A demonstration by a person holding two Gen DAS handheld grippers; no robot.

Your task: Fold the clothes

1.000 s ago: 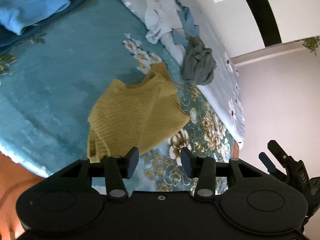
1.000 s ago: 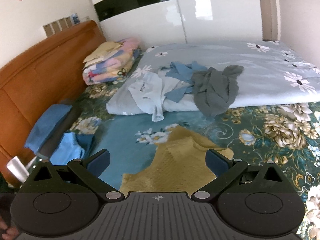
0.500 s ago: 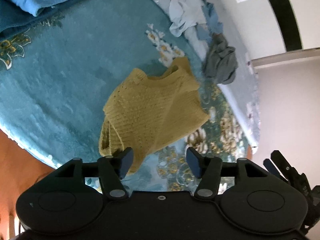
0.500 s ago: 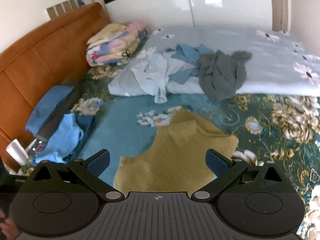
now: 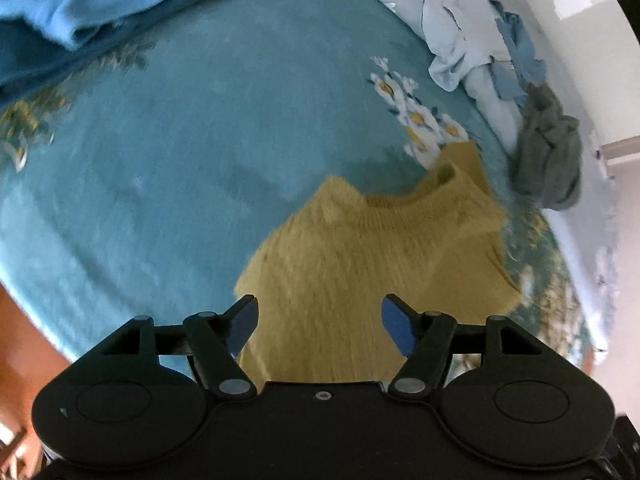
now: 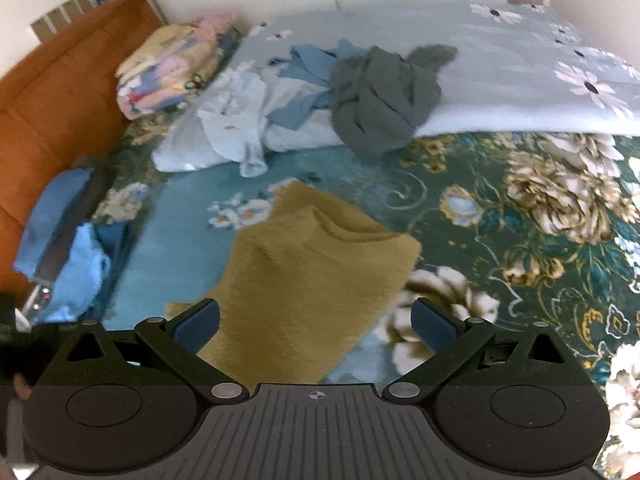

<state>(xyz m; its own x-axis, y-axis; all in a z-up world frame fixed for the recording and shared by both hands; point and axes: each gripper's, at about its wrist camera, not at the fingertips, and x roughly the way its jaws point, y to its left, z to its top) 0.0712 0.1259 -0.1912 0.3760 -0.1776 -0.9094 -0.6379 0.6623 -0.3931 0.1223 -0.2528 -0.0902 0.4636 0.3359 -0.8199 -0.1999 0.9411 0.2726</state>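
Observation:
A mustard-yellow knitted sweater (image 5: 372, 264) lies partly folded on the teal flowered bedspread (image 5: 160, 152), its neckline toward the far side. My left gripper (image 5: 318, 326) hovers above the sweater's near edge, open, nothing between its blue-padded fingers. In the right wrist view the same sweater (image 6: 312, 276) lies just ahead of my right gripper (image 6: 316, 322), which is open wide and empty. A heap of unfolded clothes sits beyond: a grey garment (image 6: 380, 100), a pale blue shirt (image 6: 240, 128) and a mid-blue piece (image 6: 312, 64).
Folded blue clothes (image 6: 68, 248) lie at the left by the orange headboard (image 6: 52, 92). A stack of patterned bedding (image 6: 168, 68) sits at the back. A pale grey flowered quilt (image 6: 520, 80) covers the bed's far right. The bed's edge (image 5: 24, 300) runs at the left.
Both grippers have moved closer to the sweater, which now fills more of each view. The left gripper's fingers have spread wider. The sweater itself lies as before.

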